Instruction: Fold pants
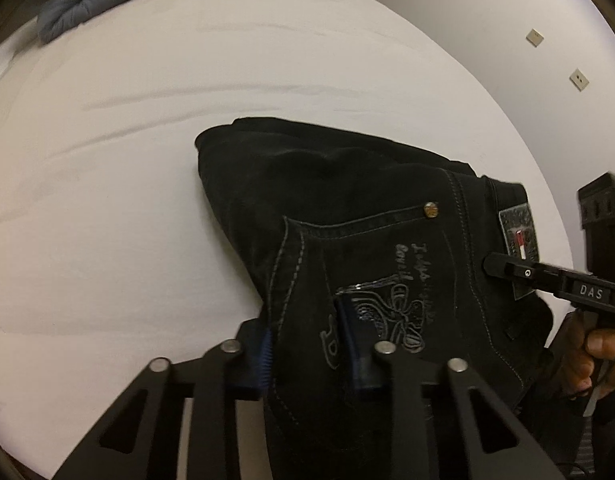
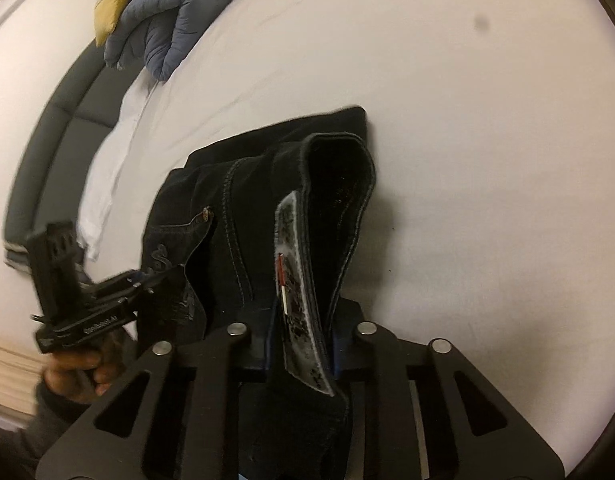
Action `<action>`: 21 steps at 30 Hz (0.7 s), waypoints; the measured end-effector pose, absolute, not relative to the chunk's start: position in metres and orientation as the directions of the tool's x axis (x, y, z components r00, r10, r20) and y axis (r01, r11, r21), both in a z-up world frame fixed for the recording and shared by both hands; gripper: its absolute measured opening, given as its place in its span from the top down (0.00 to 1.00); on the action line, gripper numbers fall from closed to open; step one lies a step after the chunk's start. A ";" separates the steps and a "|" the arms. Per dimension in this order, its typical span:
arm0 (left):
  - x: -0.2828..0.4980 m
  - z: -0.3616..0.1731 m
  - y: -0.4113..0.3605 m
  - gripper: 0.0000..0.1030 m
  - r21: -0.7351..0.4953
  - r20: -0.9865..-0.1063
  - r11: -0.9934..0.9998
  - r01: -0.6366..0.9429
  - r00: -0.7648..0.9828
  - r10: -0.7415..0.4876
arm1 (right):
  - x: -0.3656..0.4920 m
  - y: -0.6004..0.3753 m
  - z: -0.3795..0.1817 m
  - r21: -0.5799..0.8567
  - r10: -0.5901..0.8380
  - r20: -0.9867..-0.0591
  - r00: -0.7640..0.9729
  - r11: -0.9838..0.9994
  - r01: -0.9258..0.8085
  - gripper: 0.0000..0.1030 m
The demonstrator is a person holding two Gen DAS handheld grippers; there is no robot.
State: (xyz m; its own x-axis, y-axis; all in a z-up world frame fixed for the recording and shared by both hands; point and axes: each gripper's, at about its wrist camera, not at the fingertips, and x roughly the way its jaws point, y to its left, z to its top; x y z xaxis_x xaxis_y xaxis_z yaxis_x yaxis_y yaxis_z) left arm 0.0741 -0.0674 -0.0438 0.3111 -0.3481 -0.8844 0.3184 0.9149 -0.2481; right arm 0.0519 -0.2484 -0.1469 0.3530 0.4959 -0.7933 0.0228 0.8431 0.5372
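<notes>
Black jeans (image 1: 347, 208) with grey stitching lie bunched on a white bed sheet (image 1: 127, 140). My left gripper (image 1: 307, 344) is shut on the jeans at the embroidered back pocket. My right gripper (image 2: 303, 344) is shut on the jeans (image 2: 267, 200) at the waistband, by the grey brand patch (image 2: 295, 280). The held part is lifted; the far fold rests on the sheet. The right gripper also shows at the right edge of the left wrist view (image 1: 547, 276), and the left gripper at the left of the right wrist view (image 2: 107, 300).
A blue puffy jacket (image 2: 171, 28) and a yellow item (image 2: 111, 4) lie at the far end of the bed. A dark headboard (image 2: 47, 120) and white pillow (image 2: 111, 160) run along one side. A white wall (image 1: 507, 60) stands past the other side.
</notes>
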 end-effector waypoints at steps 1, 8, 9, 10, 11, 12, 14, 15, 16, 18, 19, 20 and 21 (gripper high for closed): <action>0.071 -0.039 -0.068 0.79 -0.246 -0.882 0.916 0.317 0.319 -0.347 | 0.050 -0.246 -0.141 0.514 0.476 -0.800 0.366 0.858 0.007 0.86; 0.077 0.005 -0.059 0.82 -0.237 -0.844 0.911 0.336 0.393 -0.365 | 0.052 -0.252 -0.090 0.545 0.506 -0.731 0.459 0.837 -0.055 0.87; 0.083 0.010 -0.060 0.82 -0.236 -0.837 0.910 0.340 0.405 -0.368 | 0.057 -0.255 -0.085 0.553 0.512 -0.721 0.468 0.831 -0.058 0.87; 0.091 0.016 -0.062 0.82 -0.232 -0.831 0.909 0.346 0.416 -0.370 | 0.062 -0.258 -0.081 0.559 0.517 -0.712 0.475 0.827 -0.062 0.87; 0.097 0.019 -0.064 0.82 -0.228 -0.826 0.909 0.350 0.425 -0.370 | 0.071 -0.262 -0.076 0.563 0.520 -0.703 0.485 0.824 -0.067 0.87; 0.104 0.023 -0.068 0.82 -0.216 -0.822 0.910 0.355 0.436 -0.365 | 0.079 -0.266 -0.073 0.552 0.489 -0.702 0.517 0.833 -0.039 0.87; 0.121 0.022 -0.083 0.82 -0.185 -0.822 0.910 0.370 0.449 -0.349 | 0.101 -0.276 -0.067 0.552 0.487 -0.696 0.528 0.833 -0.039 0.87; 0.130 0.018 -0.087 0.81 -0.183 -0.823 0.911 0.370 0.448 -0.348 | 0.110 -0.282 -0.067 0.559 0.490 -0.693 0.530 0.829 -0.036 0.87; 0.137 0.015 -0.086 0.81 -0.184 -0.826 0.910 0.372 0.444 -0.348 | 0.121 -0.290 -0.068 0.565 0.491 -0.692 0.530 0.825 -0.028 0.87; 0.154 -0.002 -0.096 0.80 -0.172 -0.839 0.914 0.367 0.432 -0.331 | 0.143 -0.306 -0.076 0.563 0.486 -0.700 0.524 0.826 -0.013 0.87; 0.160 -0.013 -0.100 0.77 -0.162 -0.851 0.919 0.358 0.420 -0.314 | 0.152 -0.313 -0.084 0.564 0.487 -0.708 0.512 0.825 -0.004 0.86; 0.165 -0.024 -0.104 0.74 -0.154 -0.864 0.924 0.351 0.406 -0.299 | 0.161 -0.321 -0.097 0.568 0.485 -0.721 0.495 0.823 0.021 0.85; 0.168 -0.035 -0.106 0.65 -0.140 -0.873 0.929 0.343 0.400 -0.280 | 0.167 -0.326 -0.109 0.564 0.479 -0.737 0.477 0.824 0.043 0.82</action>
